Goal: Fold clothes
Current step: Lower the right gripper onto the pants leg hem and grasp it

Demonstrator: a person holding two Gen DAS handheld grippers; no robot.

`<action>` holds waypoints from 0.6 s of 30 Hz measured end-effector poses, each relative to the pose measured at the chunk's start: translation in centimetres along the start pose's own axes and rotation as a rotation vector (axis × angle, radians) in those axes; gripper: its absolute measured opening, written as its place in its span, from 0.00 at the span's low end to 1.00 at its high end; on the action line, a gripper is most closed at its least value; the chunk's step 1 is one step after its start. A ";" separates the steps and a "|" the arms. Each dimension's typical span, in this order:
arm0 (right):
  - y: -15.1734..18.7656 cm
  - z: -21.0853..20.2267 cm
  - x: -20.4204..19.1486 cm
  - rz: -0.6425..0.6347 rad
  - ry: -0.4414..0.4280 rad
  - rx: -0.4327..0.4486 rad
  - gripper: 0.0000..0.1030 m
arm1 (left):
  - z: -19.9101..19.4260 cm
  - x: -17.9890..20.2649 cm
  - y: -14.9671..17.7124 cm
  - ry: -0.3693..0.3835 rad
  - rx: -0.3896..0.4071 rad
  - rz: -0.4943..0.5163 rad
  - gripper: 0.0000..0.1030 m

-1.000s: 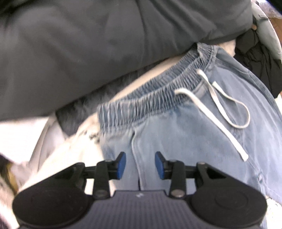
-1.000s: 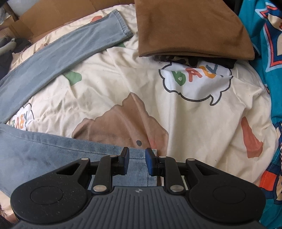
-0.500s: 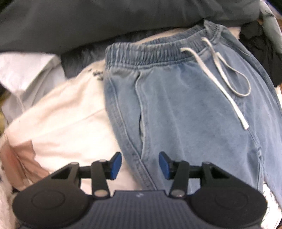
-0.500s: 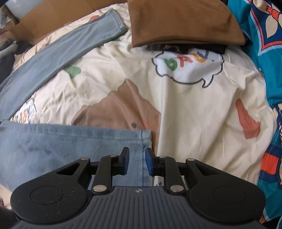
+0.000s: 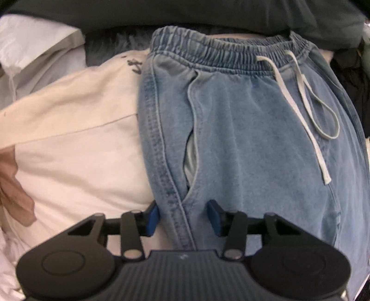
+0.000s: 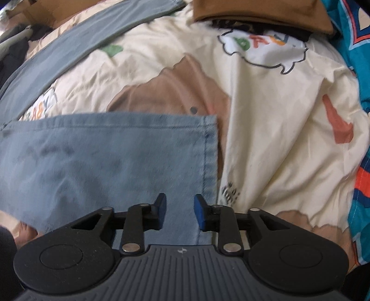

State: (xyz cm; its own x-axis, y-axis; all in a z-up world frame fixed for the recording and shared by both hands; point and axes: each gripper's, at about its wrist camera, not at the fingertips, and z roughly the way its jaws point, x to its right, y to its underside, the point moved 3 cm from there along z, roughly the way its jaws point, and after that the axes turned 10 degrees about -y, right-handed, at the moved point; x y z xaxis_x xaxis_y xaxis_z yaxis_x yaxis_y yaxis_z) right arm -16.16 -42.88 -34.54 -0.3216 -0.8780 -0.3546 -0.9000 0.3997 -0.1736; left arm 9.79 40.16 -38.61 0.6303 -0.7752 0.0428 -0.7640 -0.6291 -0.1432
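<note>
- Step in hand: judged to be the take-up for a first fold of the jeans (image 5: 242, 139), one gripper at each end of a single leg; no fold was yet made.
- Jeans: pale washed denim, soft and limp, laid flat on the cream printed bedsheet (image 6: 266, 115) (the landmark for what follows). Elastic gathered waistband (image 5: 226, 49) at the far edge of the left wrist view; white flat drawstring (image 5: 307, 108) trailing loose over the front; side pocket (image 5: 190, 159) gaping, pale lining showing.
- Left gripper (image 5: 182, 215): pointed steeply down at the outer side seam (image 5: 159, 148), just below the pocket. Its jaws had just been narrowing, yet stood apart, astride the seam at the denim's border with the sheet; blue pads not seen pressing cloth.
- Right gripper (image 6: 178, 213): over the near leg's stitched hem (image 6: 209, 162), close to its lower corner. Jaws had just been widening and stood apart over the denim, nothing pinched.
- Second leg (image 6: 69, 53): a long strip lying diagonally across the sheet, well apart from the near leg.
- Brown folded garment (image 6: 254, 11): matte knit, stacked at the sheet's far edge.
- Next move, as a judgement: each gripper would need to sink and pinch both layers at its edge (limp denim sags if only the top ply is caught), then lift together.
</note>
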 end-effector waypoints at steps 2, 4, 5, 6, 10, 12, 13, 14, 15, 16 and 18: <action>0.6 0.1 -0.3 -0.011 -0.007 -0.012 0.36 | -0.3 -0.1 -0.1 0.000 0.005 0.001 0.34; 1.3 0.3 -0.7 -0.020 -0.016 -0.024 0.36 | -0.8 -0.4 -0.2 0.001 0.013 -0.005 0.25; 1.7 0.5 -0.8 -0.024 -0.022 -0.030 0.37 | -1.0 -0.5 -0.2 0.006 0.016 -0.005 0.23; 2.1 0.6 -1.0 -0.030 -0.026 -0.036 0.37 | -1.2 -0.4 -0.2 0.011 0.020 0.001 0.22; 3.8 1.6 -1.4 -0.052 -0.023 -0.072 0.40 | -1.7 -0.2 -0.4 0.005 0.020 0.019 0.21; 4.5 2.0 -1.6 -0.063 -0.019 -0.082 0.41 | -2.0 0.1 -0.5 -0.006 0.018 0.025 0.21; 4.9 2.2 -1.7 -0.067 -0.020 -0.083 0.42 | -2.1 0.3 -0.6 -0.012 0.018 0.029 0.21; 5.2 2.3 -1.8 -0.071 -0.022 -0.084 0.42 | -2.3 0.6 -0.6 -0.018 0.018 0.036 0.21; 5.6 2.5 -2.0 -0.074 -0.029 -0.084 0.43 | -2.4 0.8 -0.6 -0.023 0.018 0.044 0.21; 5.9 2.7 -2.2 -0.078 -0.036 -0.084 0.43 | -2.5 1.1 -0.7 -0.031 0.016 0.051 0.21; 6.4 2.9 -2.5 -0.091 -0.038 -0.081 0.46 | -2.6 1.5 -0.9 -0.051 0.010 0.073 0.21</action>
State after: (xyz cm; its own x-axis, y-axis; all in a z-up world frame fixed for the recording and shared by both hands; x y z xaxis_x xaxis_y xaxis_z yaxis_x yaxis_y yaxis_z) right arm -20.23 -37.36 -37.44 -0.2276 -0.8982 -0.3759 -0.9463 0.2951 -0.1320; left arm 11.08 39.36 -35.87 0.5795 -0.8148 -0.0184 -0.8068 -0.5703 -0.1543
